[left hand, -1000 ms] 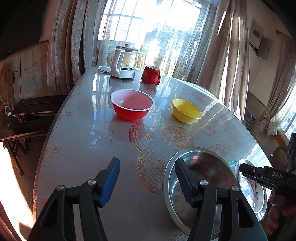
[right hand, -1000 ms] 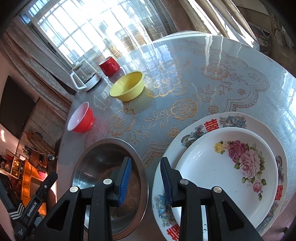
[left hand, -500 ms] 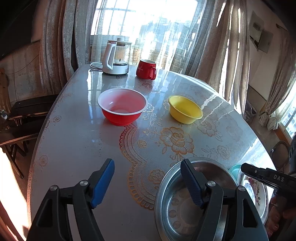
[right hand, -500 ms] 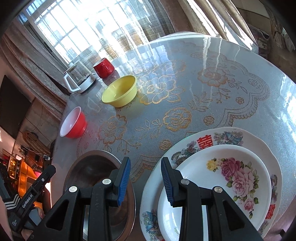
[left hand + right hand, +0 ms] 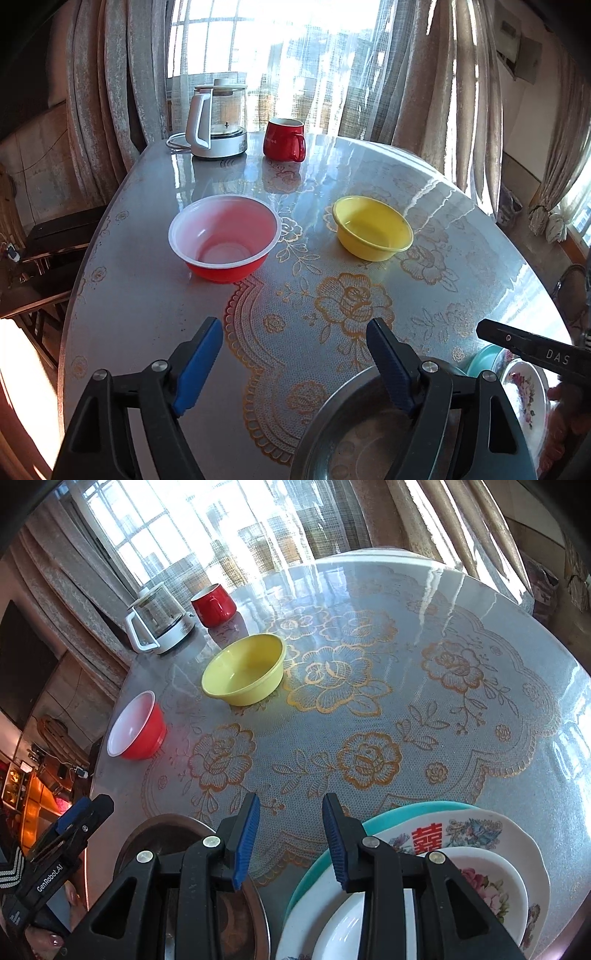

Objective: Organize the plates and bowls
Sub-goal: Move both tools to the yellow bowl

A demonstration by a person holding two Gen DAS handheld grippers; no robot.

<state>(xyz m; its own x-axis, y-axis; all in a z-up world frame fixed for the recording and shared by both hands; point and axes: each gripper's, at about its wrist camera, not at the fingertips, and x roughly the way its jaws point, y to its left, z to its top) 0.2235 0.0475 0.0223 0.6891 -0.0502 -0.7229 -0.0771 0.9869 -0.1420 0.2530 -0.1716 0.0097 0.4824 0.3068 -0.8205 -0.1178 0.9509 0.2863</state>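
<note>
A red bowl (image 5: 223, 240) with a white inside and a yellow bowl (image 5: 372, 228) stand apart in the middle of the table; both also show in the right wrist view, red bowl (image 5: 137, 726) and yellow bowl (image 5: 244, 669). A steel bowl (image 5: 354, 439) sits at the near edge, also seen in the right wrist view (image 5: 236, 919). Stacked flowered plates (image 5: 480, 856) lie on a teal plate (image 5: 406, 810) at its right. My left gripper (image 5: 295, 363) is open and empty above the steel bowl's rim. My right gripper (image 5: 290, 843) is open and empty between steel bowl and plates.
A glass kettle (image 5: 218, 122) and a red mug (image 5: 283, 140) stand at the table's far edge by the curtained window. Dark furniture (image 5: 44, 236) stands left of the table (image 5: 140, 295). A chair (image 5: 570, 280) is at the right.
Both grippers have drawn back toward the near edge and tilted up; the steel bowl and plates sit lower in view. The right gripper's jaws have opened a little wider. Nothing on the table moved.
</note>
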